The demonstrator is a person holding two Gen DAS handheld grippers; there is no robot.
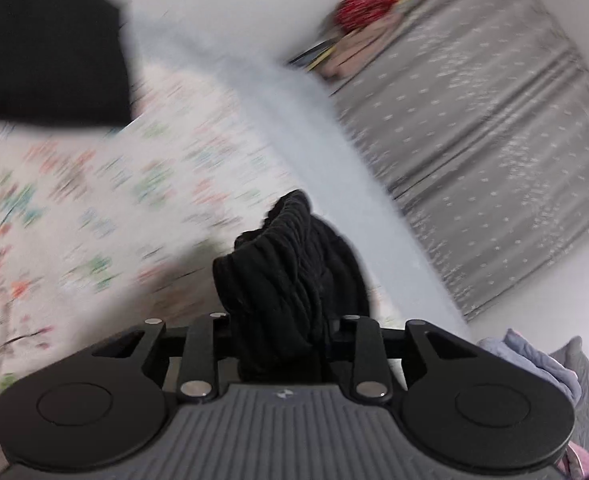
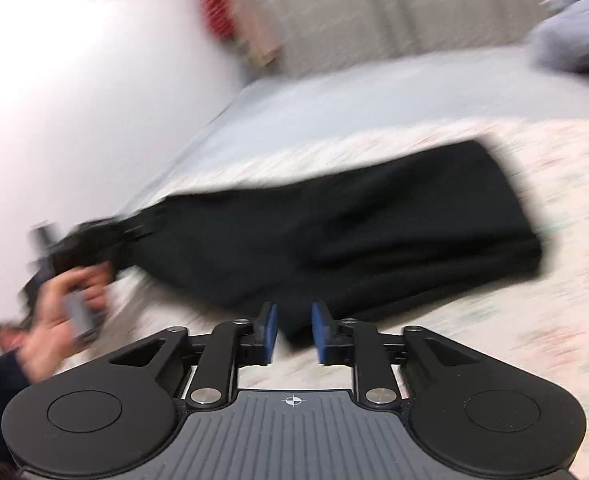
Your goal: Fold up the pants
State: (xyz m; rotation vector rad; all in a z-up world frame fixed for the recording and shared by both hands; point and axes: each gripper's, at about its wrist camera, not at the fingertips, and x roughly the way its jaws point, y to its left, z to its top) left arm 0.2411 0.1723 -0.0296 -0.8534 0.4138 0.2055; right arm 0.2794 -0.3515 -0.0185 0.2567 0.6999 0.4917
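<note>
The black pants [image 2: 354,236] lie on a floral bedspread [image 2: 554,320], partly folded, blurred by motion. My left gripper [image 1: 282,332] is shut on a bunched end of the pants [image 1: 290,272], which hides its fingertips. It also shows at the left of the right wrist view [image 2: 74,248], in the person's hand, pulling the pants' left end. More black cloth [image 1: 46,40] fills the left wrist view's upper left. My right gripper [image 2: 293,332] is open with blue pads [image 2: 271,328], just at the pants' near edge, holding nothing.
A pale blue sheet [image 2: 354,100] borders the bedspread. A grey patterned curtain [image 1: 494,140] hangs behind. Red and pink items [image 1: 366,8] sit by the white wall [image 2: 94,80]. Bluish-grey clothes [image 2: 574,40] lie at the far right.
</note>
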